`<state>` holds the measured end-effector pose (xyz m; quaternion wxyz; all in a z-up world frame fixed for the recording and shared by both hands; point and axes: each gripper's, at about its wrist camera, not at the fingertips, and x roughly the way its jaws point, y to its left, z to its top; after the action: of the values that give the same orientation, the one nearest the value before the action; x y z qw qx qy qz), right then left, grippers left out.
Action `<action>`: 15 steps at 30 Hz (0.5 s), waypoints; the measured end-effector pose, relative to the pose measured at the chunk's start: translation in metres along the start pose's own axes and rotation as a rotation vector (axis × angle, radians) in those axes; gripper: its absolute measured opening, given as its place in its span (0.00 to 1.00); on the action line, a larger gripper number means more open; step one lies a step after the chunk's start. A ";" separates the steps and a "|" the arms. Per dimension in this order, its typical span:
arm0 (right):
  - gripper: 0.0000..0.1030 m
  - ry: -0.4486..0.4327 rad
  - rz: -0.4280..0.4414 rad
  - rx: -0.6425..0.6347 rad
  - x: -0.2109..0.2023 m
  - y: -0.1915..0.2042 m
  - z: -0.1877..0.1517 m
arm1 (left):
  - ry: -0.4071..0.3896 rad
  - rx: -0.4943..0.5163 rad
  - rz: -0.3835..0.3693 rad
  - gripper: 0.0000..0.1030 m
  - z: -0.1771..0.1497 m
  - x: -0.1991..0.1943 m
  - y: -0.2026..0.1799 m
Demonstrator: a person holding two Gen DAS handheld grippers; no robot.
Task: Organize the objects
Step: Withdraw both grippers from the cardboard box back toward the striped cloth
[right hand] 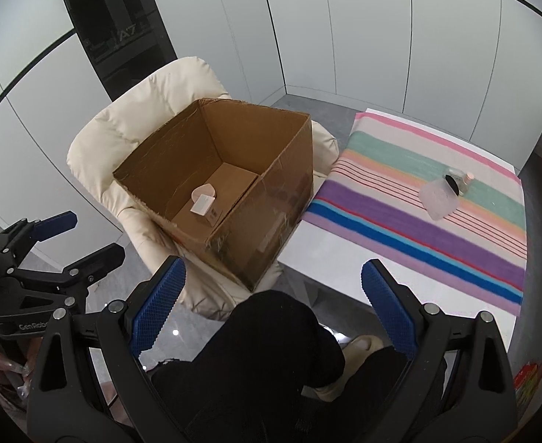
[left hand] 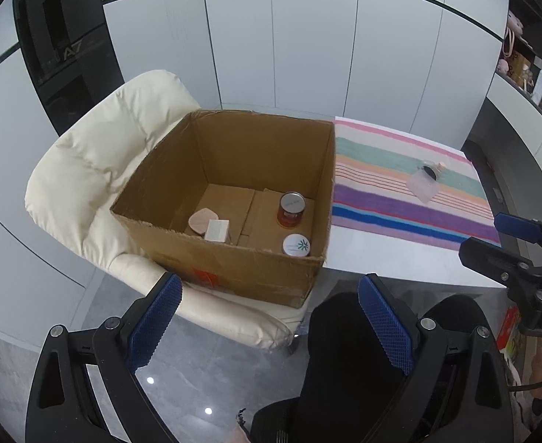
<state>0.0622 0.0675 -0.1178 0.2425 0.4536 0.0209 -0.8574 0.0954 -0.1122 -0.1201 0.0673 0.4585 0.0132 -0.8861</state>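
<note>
I see my left gripper (left hand: 267,323) and right gripper (right hand: 272,306) both spread wide, fingers holding nothing, hovering before the cardboard box (left hand: 234,265)

Open cardboard box (right hand: 230,184) on a cream chair (right hand: 141,125), with a white card (right hand: 201,205) inside. Beside it, striped cloth (right hand: 418,229) with a clear bottle (right hand: 438,195). Right gripper (right hand: 272,304) wide apart, empty.

A home room: cushioned cream armchair (left hand: 97,170), striped cloth (right hand: 437,221) on white table (right hand: 330,254), panelled walls.
</note>
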 end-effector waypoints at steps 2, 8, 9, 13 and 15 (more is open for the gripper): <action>0.95 -0.004 -0.001 0.004 -0.004 -0.002 -0.004 | -0.014 0.007 0.002 0.95 -0.001 -0.002 -0.003; 0.95 -0.009 -0.007 0.028 -0.009 -0.011 -0.012 | -0.040 0.012 -0.003 0.95 -0.003 0.000 -0.008; 0.95 -0.012 -0.008 0.036 -0.011 -0.014 -0.014 | -0.038 0.013 -0.004 0.95 -0.003 0.002 -0.009; 0.95 -0.019 -0.017 0.060 -0.015 -0.023 -0.016 | -0.022 0.024 0.005 0.95 -0.005 0.007 -0.014; 0.95 -0.027 -0.024 0.072 -0.018 -0.028 -0.017 | -0.022 0.030 0.006 0.95 -0.006 0.008 -0.015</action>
<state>0.0715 0.1040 -0.1187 0.2158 0.4503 -0.0077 -0.8664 0.0932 -0.0973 -0.1309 0.0633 0.4499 -0.0022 -0.8909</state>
